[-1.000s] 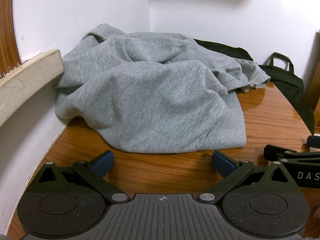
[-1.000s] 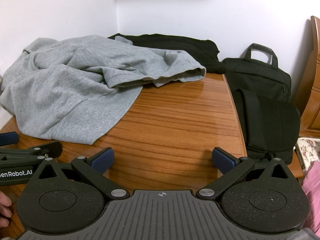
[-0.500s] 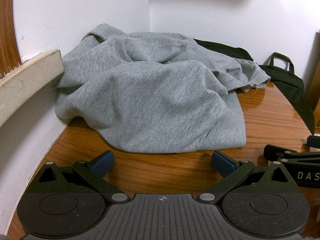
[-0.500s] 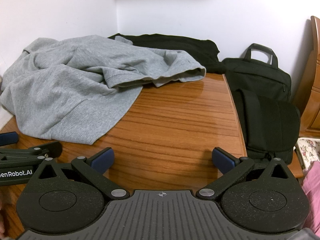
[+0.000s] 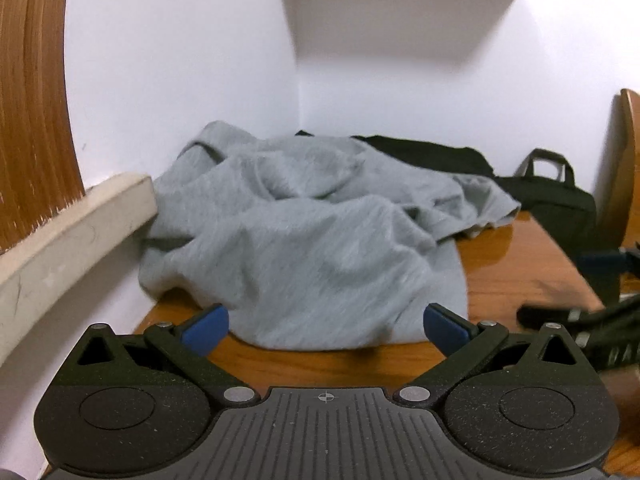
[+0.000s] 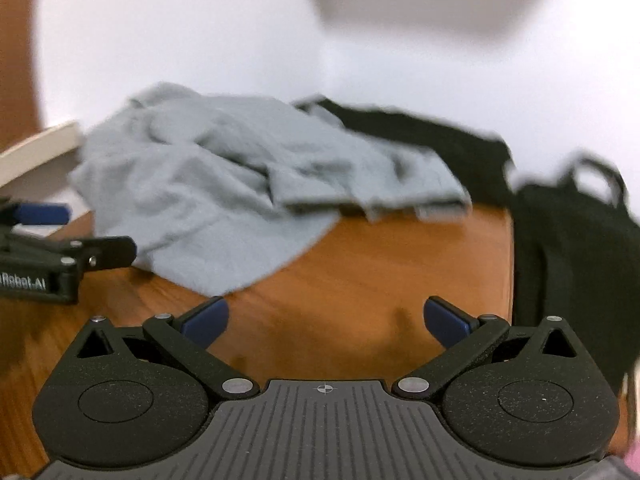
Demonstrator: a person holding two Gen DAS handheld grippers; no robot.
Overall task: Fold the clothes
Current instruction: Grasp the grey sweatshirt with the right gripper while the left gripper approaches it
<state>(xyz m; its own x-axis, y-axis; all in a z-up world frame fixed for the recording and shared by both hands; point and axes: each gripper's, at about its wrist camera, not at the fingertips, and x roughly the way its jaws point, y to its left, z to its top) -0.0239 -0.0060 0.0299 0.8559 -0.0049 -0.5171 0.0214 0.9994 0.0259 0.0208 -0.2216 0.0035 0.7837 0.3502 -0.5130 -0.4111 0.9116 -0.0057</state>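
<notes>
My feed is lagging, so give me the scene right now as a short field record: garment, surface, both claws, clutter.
garment: grey sweatshirt, crumpled in a heap, unfolded, pushed toward the wall corner
surface: wooden table, bare on its right half
left claw: open, empty, near hem of the sweatshirt just ahead of it
right claw: open, empty, over bare wood
other fabric: black garment behind the sweatshirt
clutter: black bag at the table's right edge
image quality: both views motion-blurred
</notes>
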